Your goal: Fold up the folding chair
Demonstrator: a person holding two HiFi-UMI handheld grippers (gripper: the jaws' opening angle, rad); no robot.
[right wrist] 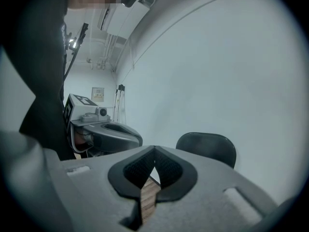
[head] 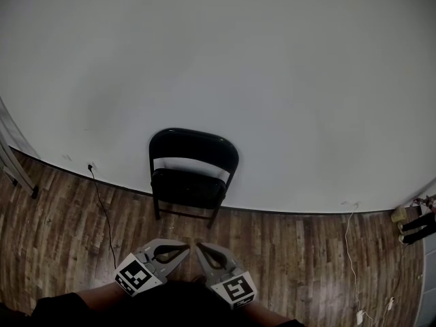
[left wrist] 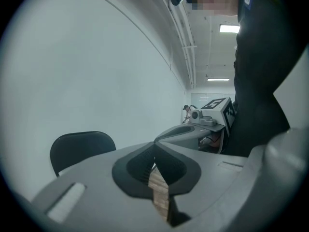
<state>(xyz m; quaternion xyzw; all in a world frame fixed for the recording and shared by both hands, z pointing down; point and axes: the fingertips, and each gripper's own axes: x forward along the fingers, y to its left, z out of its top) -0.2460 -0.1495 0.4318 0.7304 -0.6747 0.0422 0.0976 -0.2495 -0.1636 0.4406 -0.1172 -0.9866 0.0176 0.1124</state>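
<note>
A black folding chair [head: 191, 174] stands unfolded on the wood floor against a white wall, its seat facing me. Its rounded backrest [left wrist: 82, 149] shows left of the jaws in the left gripper view, and the backrest [right wrist: 207, 149] shows right of the jaws in the right gripper view. My left gripper [head: 187, 248] and right gripper [head: 199, 247] hover side by side near my body, well short of the chair. Both are shut with nothing between the jaws, tips almost meeting each other.
A black cable [head: 102, 210] runs from a wall socket across the floor left of the chair. White cables [head: 351, 251] and dark items [head: 417, 225] lie at the right. A leaning stand's legs [head: 17, 172] sit far left.
</note>
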